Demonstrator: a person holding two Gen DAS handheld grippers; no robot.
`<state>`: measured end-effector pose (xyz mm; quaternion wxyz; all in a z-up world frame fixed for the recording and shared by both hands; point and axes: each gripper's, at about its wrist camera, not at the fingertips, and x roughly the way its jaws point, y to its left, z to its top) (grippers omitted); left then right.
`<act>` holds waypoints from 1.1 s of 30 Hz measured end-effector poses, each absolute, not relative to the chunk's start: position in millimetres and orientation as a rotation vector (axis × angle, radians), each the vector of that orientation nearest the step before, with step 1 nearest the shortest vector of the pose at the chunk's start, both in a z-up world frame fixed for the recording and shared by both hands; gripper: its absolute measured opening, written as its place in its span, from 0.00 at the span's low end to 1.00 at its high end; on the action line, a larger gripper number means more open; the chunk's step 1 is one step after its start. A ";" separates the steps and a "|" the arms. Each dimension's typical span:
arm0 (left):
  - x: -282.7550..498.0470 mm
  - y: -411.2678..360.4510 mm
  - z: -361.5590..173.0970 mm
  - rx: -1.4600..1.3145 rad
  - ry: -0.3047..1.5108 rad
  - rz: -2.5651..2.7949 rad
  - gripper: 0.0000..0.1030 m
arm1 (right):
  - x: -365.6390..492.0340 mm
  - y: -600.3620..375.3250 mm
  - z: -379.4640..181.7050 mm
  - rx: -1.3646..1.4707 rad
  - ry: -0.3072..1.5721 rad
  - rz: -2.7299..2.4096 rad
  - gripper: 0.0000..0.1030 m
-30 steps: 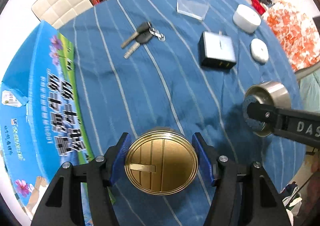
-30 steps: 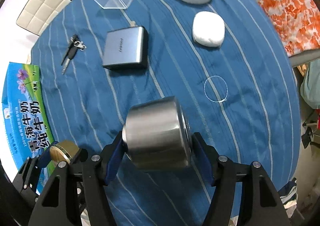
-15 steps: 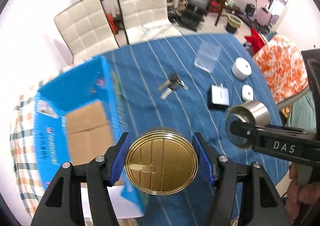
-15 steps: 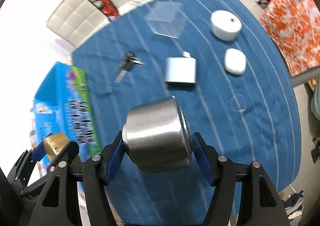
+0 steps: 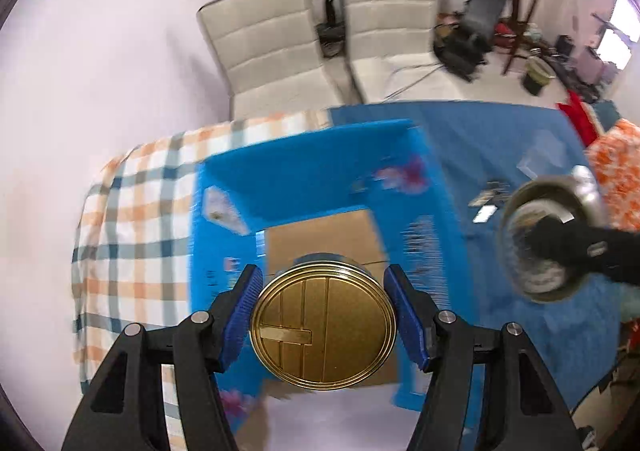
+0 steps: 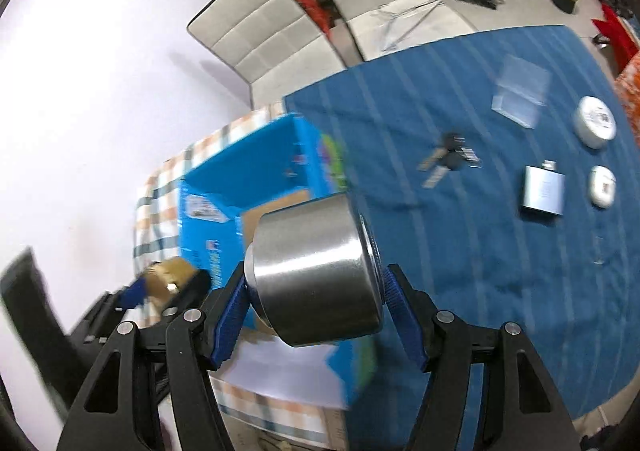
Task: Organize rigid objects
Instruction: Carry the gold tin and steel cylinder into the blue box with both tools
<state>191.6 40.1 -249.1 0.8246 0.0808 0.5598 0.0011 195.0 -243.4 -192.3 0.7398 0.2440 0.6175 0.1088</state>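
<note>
My left gripper (image 5: 323,321) is shut on a round gold tin (image 5: 323,327) and holds it above the open blue cardboard box (image 5: 320,179). My right gripper (image 6: 314,303) is shut on a steel cylindrical container (image 6: 316,271), held in the air beside the box (image 6: 240,171) at its right edge. The steel container also shows in the left wrist view (image 5: 548,239); the gold tin shows in the right wrist view (image 6: 170,277). On the blue striped tablecloth (image 6: 460,271) lie keys (image 6: 448,159), a silver flat device (image 6: 543,191), a white round tin (image 6: 596,121), a white case (image 6: 603,185) and a clear box (image 6: 520,95).
The blue box sits on a checked cloth (image 5: 132,219) left of the blue tablecloth. Two white chairs (image 5: 320,51) stand behind the table. The box's brown inside (image 5: 320,239) shows under the gold tin.
Both grippers have swung left and up from over the tablecloth toward the blue box, each still holding its object. The gold tin is now over the box's opening.
</note>
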 end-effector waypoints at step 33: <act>223.5 74.4 -417.9 -0.087 1.427 0.176 0.59 | 337.2 -75.9 -382.7 0.425 1.722 0.255 0.66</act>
